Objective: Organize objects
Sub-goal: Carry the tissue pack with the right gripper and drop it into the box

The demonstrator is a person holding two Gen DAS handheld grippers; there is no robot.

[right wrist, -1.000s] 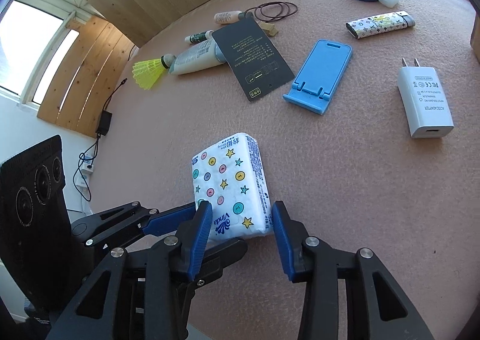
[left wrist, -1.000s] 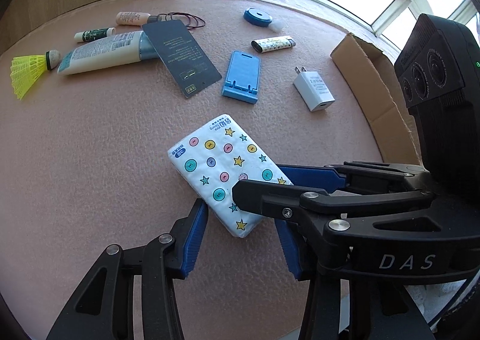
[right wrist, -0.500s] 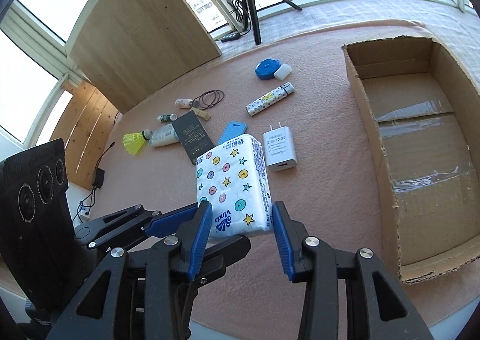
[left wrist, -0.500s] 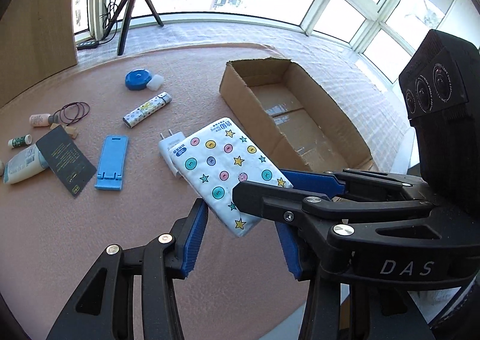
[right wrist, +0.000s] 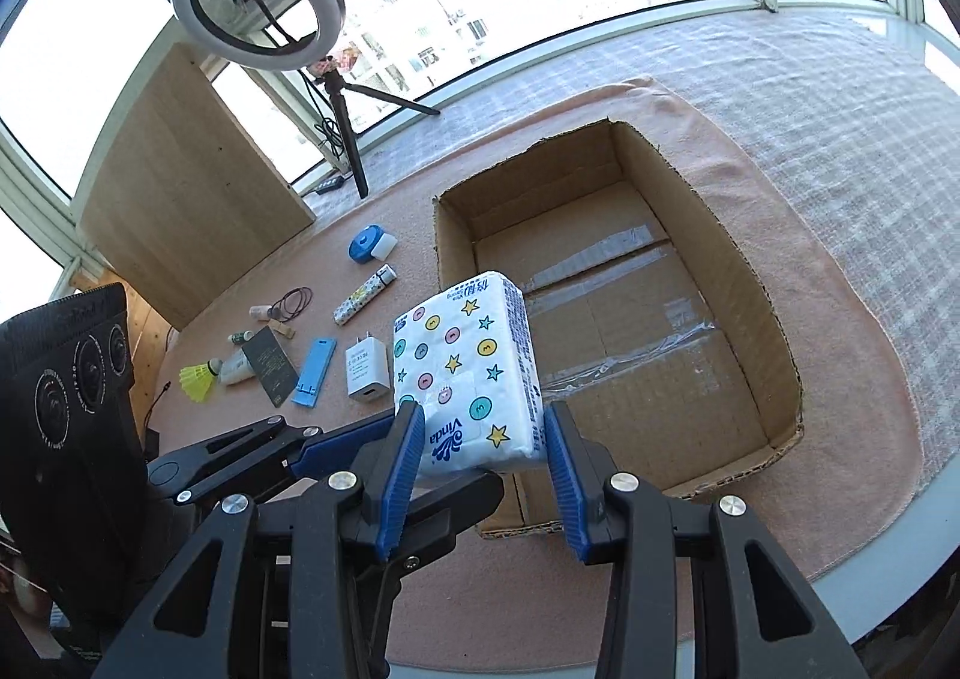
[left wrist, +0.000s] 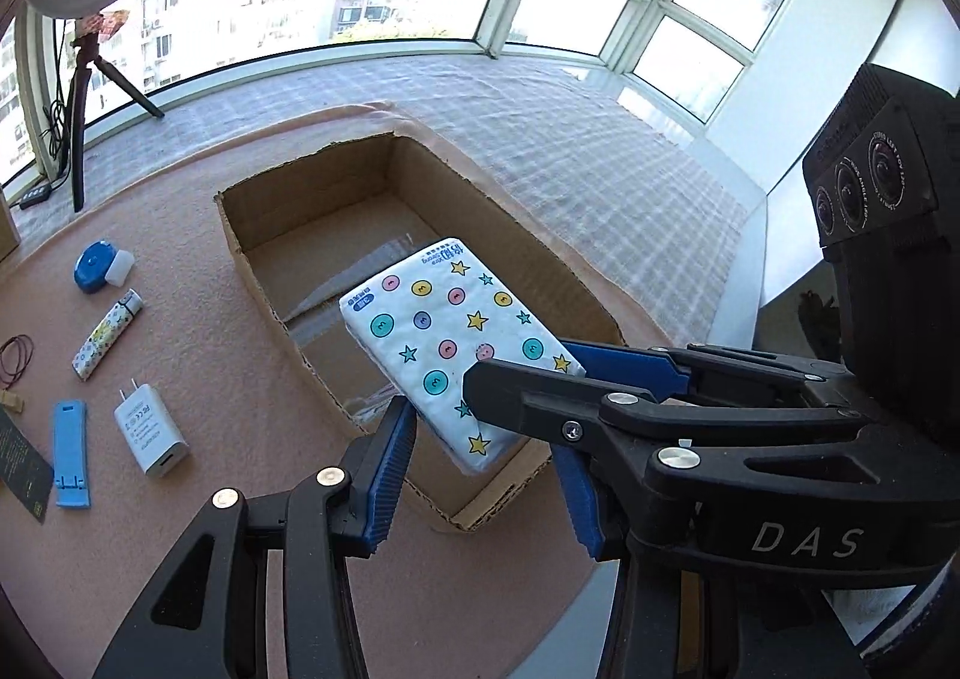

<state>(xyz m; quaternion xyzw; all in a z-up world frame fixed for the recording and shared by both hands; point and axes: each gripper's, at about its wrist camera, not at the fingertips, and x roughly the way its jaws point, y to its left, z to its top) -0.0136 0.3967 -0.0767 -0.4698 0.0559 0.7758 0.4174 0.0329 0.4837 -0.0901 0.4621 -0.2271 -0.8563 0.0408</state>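
Currently both grippers, left gripper and right gripper, clamp the tissue pack; its long axis points ahead over the empty cardboard box.

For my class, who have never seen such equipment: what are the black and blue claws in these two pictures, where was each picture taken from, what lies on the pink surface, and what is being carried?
No robot is here. A person holds a two-finger gripper in each hand, and each gripper carries a wide-angle camera looking along its fingers. One picture comes from the left gripper, the other from the right gripper; each also shows the other tool crossing in from the side.

Both grippers clamp one tissue pack, white with stars and dots, in the air over the near end of an open cardboard box with nothing inside.

On the pink mat lie a white charger, a blue phone stand, a patterned lighter, a yellow shuttlecock and other small things.
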